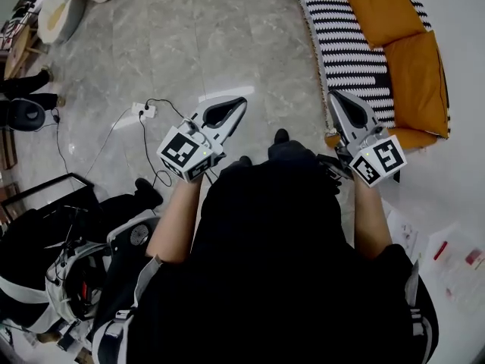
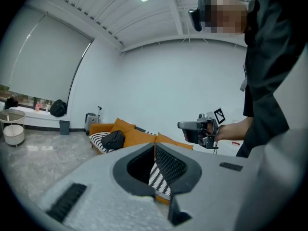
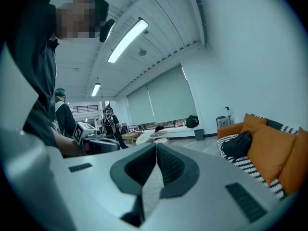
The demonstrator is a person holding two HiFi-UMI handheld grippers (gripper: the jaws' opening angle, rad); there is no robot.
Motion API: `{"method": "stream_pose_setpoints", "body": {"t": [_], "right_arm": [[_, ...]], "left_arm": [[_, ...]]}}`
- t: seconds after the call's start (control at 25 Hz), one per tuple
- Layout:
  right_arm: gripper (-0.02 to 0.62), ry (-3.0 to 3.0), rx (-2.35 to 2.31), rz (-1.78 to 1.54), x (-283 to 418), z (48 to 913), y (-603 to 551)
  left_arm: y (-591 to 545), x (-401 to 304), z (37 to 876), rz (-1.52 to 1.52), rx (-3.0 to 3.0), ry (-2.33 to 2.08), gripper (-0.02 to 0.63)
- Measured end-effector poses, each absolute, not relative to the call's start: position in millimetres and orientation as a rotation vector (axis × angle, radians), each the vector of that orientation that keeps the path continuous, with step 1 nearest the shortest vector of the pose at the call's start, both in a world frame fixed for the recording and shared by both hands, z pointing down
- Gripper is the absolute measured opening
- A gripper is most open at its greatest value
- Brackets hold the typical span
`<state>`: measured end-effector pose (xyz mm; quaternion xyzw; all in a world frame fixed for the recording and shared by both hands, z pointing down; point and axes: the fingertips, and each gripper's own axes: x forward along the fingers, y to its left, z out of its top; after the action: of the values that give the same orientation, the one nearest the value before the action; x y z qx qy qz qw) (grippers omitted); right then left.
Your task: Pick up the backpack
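Both hands are out in front, approx level. L hand holds the grey-and-white left gripper (image 1: 239, 102). Its jaws are pressed fully together w/ nothing between them; its own view shows only the seam where the ribbed black pads meet. R hand holds the matching right gripper (image 1: 335, 97), jaws likewise closed tip to tip and empty. Neither touches anything.

Task obj: the soft black backpack (image 2: 113, 139) lies slumped on the seat of the orange fabric sofa (image 1: 415, 74). It sits on a black-and-white striped throw (image 1: 347, 44), beside an orange cushion. It is well apart from both grippers, across the grey marble-look floor (image 1: 189, 44). The head view barely shows it: a dark shape above the throw, cut off by the top edge, can't confirm it's the bag. The right gripper view shows it side-on, straps and zips too small to make out.

The wearer's black top fills the lower centre of the head view and hides the floor under the hands. Lower left there is a pile of black and white gear (image 1: 68, 279), partly cut off, can't tell what it is. A white power strip (image 1: 144, 110) w/ black cable lies on the floor ahead of the left gripper. Two other people (image 3: 109, 121) stand far back in the right gripper view, small and dim.
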<state>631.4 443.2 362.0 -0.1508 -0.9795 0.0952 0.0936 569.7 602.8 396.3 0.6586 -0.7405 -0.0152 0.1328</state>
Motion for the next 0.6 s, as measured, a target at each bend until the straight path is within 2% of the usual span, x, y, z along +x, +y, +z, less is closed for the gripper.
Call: {"method": "stream_pose_setpoints", "body": {"t": [0.36, 0.6], "right_arm": [[0.026, -2.904, -0.606, 0.286, 589, 336, 376], [0.026, -2.834, -0.671, 0.389, 558, 375, 367]], "left_arm": [[537, 542, 361, -0.068, 1.813, -2.215, 0.023], [523, 524, 368, -0.110, 1.732, -2.259, 0.023]]}}
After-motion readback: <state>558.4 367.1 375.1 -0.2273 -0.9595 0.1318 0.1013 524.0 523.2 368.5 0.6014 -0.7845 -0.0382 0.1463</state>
